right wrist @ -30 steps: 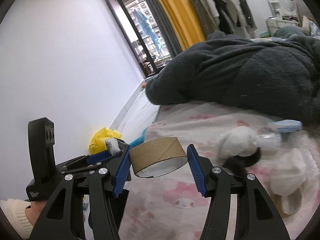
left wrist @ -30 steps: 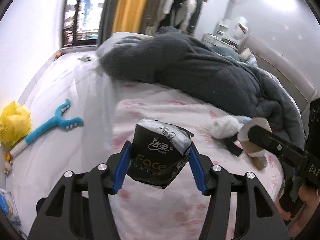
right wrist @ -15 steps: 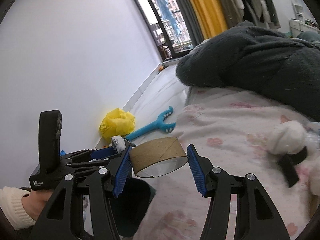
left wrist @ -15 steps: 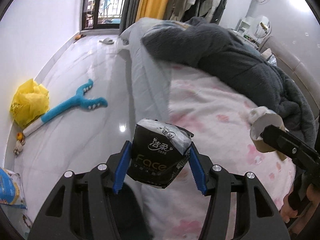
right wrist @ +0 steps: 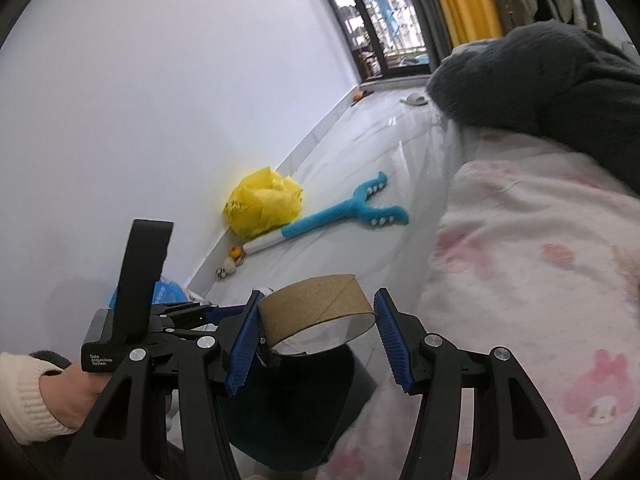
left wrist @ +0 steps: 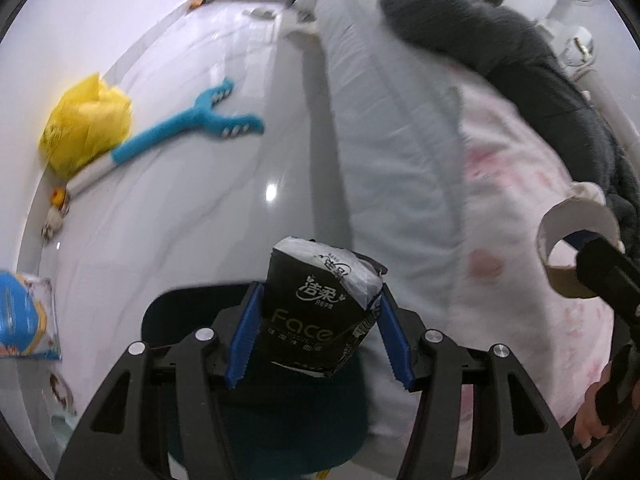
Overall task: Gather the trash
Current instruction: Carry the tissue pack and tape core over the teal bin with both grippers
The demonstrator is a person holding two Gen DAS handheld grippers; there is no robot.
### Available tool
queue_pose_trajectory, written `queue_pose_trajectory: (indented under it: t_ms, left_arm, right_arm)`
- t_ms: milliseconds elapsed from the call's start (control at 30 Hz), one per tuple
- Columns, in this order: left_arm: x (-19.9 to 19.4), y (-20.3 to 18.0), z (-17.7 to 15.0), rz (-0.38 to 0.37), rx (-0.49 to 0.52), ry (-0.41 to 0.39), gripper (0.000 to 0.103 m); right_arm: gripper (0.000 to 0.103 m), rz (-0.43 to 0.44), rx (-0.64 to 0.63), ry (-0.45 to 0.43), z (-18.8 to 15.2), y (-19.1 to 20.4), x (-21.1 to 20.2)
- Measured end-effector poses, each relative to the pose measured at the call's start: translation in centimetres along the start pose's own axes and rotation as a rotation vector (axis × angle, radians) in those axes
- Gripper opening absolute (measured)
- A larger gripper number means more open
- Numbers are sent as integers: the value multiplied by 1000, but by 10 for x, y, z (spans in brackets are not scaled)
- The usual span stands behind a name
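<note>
left tongs [left wrist: 318, 338] grip a black tissue pack [left wrist: 320, 312] above a dark bin [left wrist: 180, 312].

We see a room lit by soft daylight from the glass door [right wrist: 384, 28] at the far end, bright and even, with no hard shadows. The glossy floor [left wrist: 224, 208] throws back a small white glare spot and pale streaks. Both fisheye views bend straight lines strongly and go black at the corners. Motion blur smears the yellow bag [left wrist: 86, 120], the blue toy [left wrist: 188, 120] and the bed edge [left wrist: 384, 120] in the left view; the right view is a little sharper. The near claws stay crisp.
</note>
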State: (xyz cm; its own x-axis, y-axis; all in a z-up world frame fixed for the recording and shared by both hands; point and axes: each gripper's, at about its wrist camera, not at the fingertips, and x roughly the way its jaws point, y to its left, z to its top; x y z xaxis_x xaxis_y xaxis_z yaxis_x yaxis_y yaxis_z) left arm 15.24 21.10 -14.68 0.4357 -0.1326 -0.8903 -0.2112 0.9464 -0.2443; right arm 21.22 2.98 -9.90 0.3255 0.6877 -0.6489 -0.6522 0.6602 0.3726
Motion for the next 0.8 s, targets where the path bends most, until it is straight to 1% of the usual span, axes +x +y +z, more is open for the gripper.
queue_pose_trajectory:
  t_ms: [167,300,433,467,600,700,800]
  left_arm:
    - [11,27,-12,17,-45,88,59]
    - [16,49,-22,38,-76,143,59]
    - [21,68,-31,33,-108,194,59]
    - [22,71,-31,34,-110,198,60]
    - [18,84,-35,10,-133,203,68]
    - [12,90,-33,6,-133,180,73]
    - [3,95,-31,-3,-124,140,74]
  right_arm:
    - [57,19,-14,52,-4,15,26]
    - [57,28,-17,96,-7,22,43]
    - [57,34,2,150,-12,23,63]
    - [57,31,5,167,-15,24,69]
    - [57,19,8,238,-23,26,94]
    - [57,8,-3,289,-28,29,112]
    - [57,-7,-19,341,-38,34,127]
